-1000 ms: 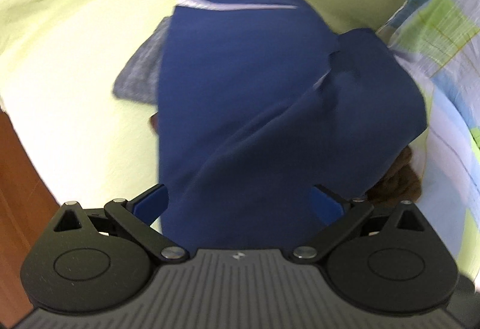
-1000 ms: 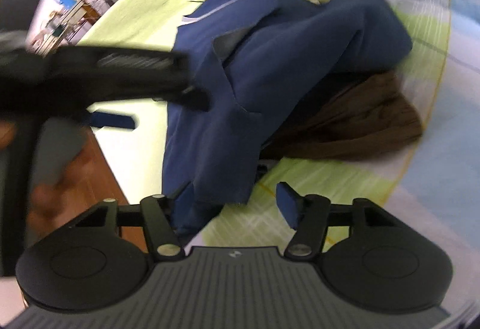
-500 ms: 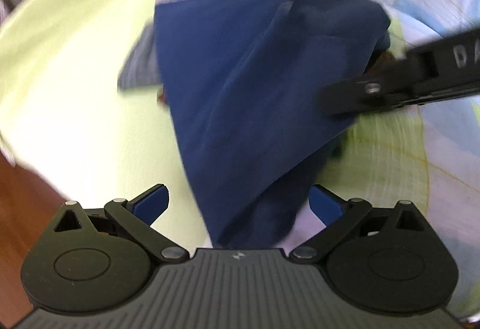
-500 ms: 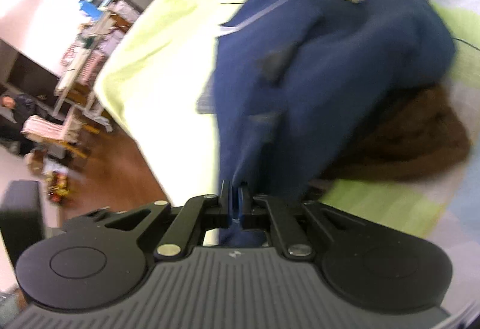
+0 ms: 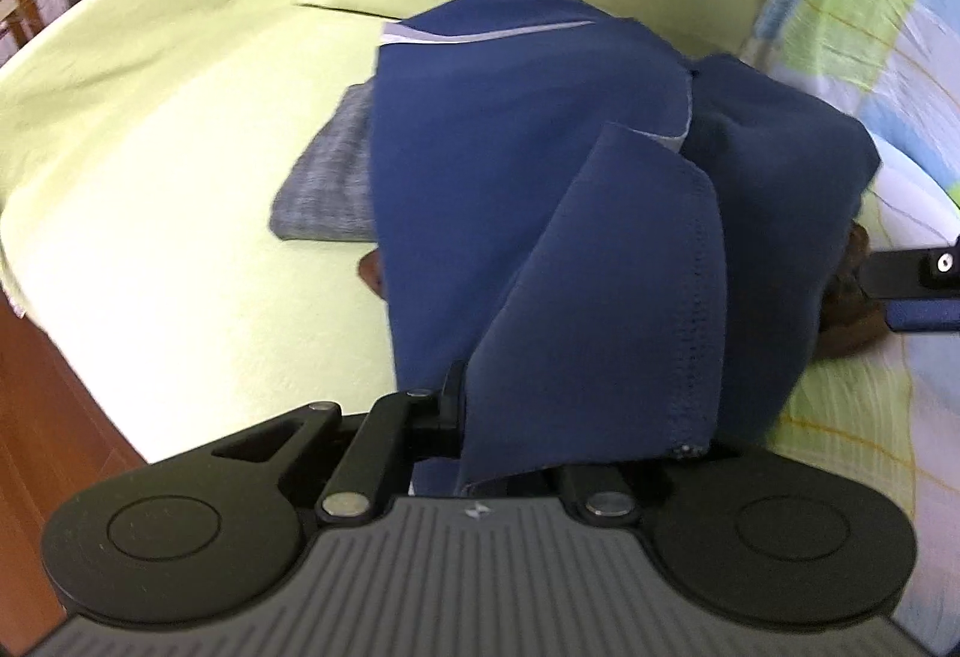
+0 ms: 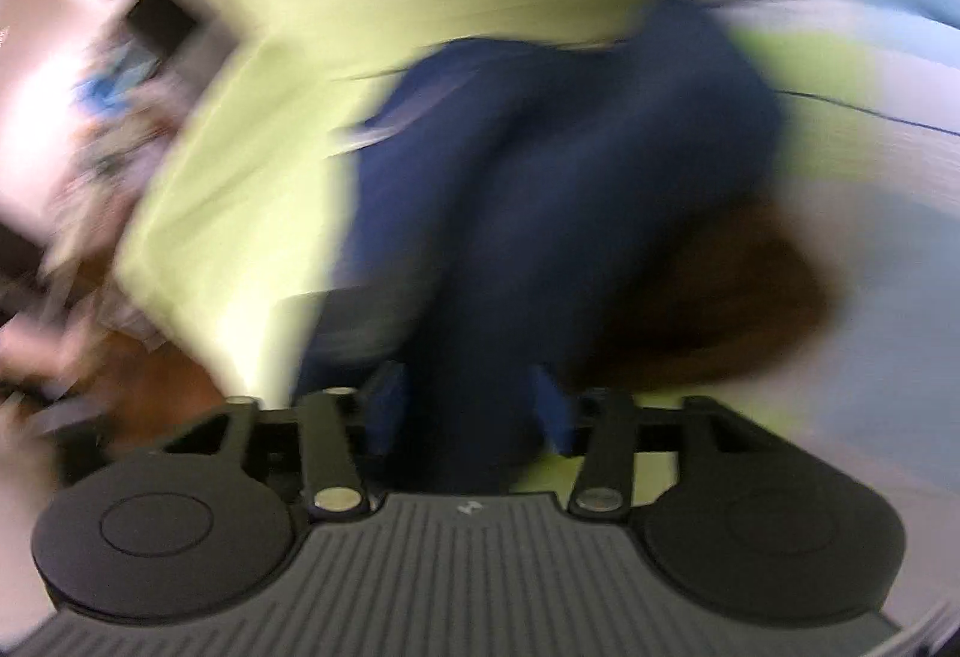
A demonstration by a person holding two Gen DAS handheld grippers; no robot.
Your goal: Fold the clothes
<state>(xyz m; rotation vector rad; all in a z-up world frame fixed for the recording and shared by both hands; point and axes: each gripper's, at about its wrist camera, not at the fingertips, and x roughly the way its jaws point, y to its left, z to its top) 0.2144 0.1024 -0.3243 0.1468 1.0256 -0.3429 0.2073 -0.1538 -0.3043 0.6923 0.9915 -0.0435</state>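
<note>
While blue garment [image 5: 540,213] lies heaped on yellow-green couch [image 5: 180,213], my left gripper [image 5: 462,417] has just clamped shut on its near hem, flap draped over jaws. Grey cloth [image 5: 330,189] pokes out from under garment's left side. Brown garment [image 5: 852,309] shows under right side. My right gripper [image 6: 468,417] blurred, jaws just parted, blue fabric between fingers, not pinched. Checked blanket [image 5: 870,27] far right.

A sofa draped in a pale lime-green cloth [image 5: 180,213] is carrying the clothes. A folded grey heathered garment [image 5: 330,189], a rumpled navy-blue garment [image 5: 480,177], a brown knitted item [image 5: 852,321] and a checked pastel blanket [image 5: 870,21] are lying on it.
</note>
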